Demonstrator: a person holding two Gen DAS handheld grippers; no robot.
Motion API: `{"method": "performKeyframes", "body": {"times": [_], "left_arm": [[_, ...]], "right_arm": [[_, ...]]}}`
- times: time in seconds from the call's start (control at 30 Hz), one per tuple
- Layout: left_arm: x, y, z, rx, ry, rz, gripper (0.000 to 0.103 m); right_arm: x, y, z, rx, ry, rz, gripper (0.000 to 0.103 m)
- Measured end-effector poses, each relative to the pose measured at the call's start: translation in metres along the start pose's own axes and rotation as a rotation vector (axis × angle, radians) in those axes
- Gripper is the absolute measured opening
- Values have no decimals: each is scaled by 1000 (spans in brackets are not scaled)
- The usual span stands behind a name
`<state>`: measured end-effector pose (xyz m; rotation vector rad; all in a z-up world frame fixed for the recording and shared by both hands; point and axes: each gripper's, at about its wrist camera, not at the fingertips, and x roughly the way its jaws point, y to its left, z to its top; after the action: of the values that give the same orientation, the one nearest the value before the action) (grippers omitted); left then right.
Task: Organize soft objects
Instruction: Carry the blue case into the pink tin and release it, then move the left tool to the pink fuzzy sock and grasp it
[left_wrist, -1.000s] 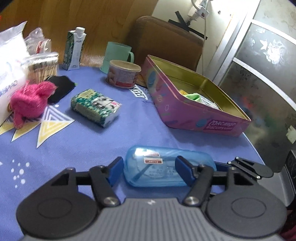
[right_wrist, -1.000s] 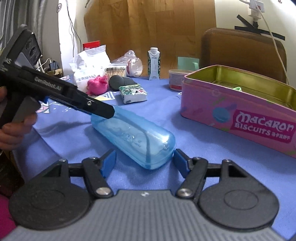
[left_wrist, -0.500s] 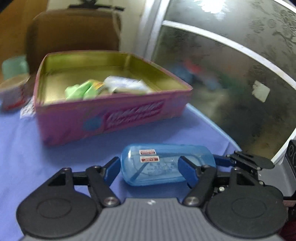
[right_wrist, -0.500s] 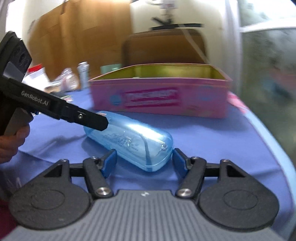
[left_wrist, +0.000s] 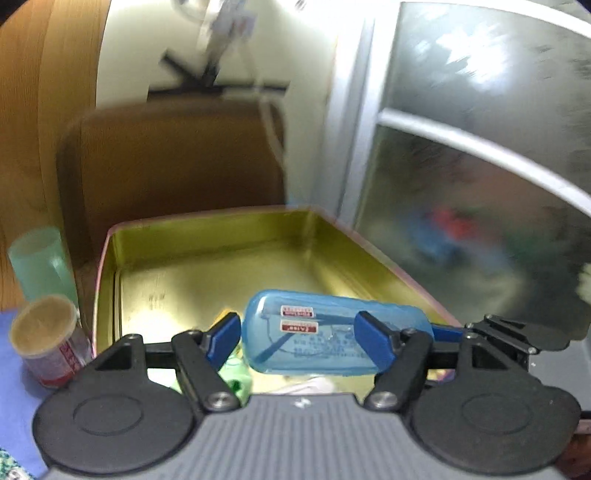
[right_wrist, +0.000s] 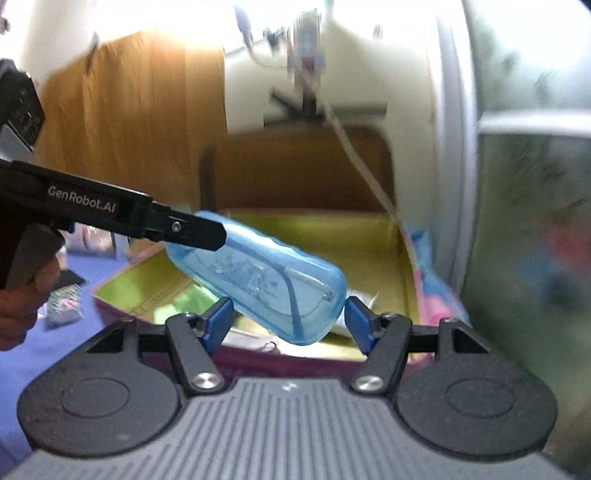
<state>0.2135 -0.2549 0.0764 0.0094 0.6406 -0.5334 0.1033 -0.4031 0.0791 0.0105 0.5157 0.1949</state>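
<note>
Two grippers: left gripper (left_wrist: 297, 338) and right gripper (right_wrist: 290, 319) each pinch one end of the translucent blue plastic glasses case (left_wrist: 332, 332), their blue pads pressed against its sides.
Change since a second ago: the case lay on the blue tablecloth (left_wrist: 14, 387) then; now it hangs in the air above the open pink tin with the gold inside (left_wrist: 207, 266), clear of its floor.
Change in view: the pink toy, the tissue packet and the milk carton seen earlier have slipped out of the left camera's sight; the tin now fills the middle.
Case, position: over the near half of the tin, running across between the two grippers, tilted in the right camera's view with its far end higher.
Case, look: rounded ends, see-through shell, a pair of spectacles visible inside.
Case, labels: two small red-and-white stickers on top; their print is too small to read.
Tin, contents: green and white soft packets on the floor near the front wall.
Writing: "GenRobot.AI" in white on the left gripper's black body; a hand (right_wrist: 22, 295) holds its handle.
Beside the tin's left wall: a round paper tub with a red band (left_wrist: 48, 339) and a pale green plastic cup (left_wrist: 40, 262).
</note>
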Motion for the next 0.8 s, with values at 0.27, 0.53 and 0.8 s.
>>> {"method": "performKeyframes", "body": {"times": [0.27,0.53,0.8], "left_arm": [[-28,16,-19,-45,-51,12,67],[-142,52,-91,-8,-166,6,70],[-214,152,-188,-205,-104,297,69]], "right_arm": [[1,-7,1,35,-35,-95,68],[-37,51,-8,12,-132,33,68],[-3,159,-13,-113,-10,276,68]]}}
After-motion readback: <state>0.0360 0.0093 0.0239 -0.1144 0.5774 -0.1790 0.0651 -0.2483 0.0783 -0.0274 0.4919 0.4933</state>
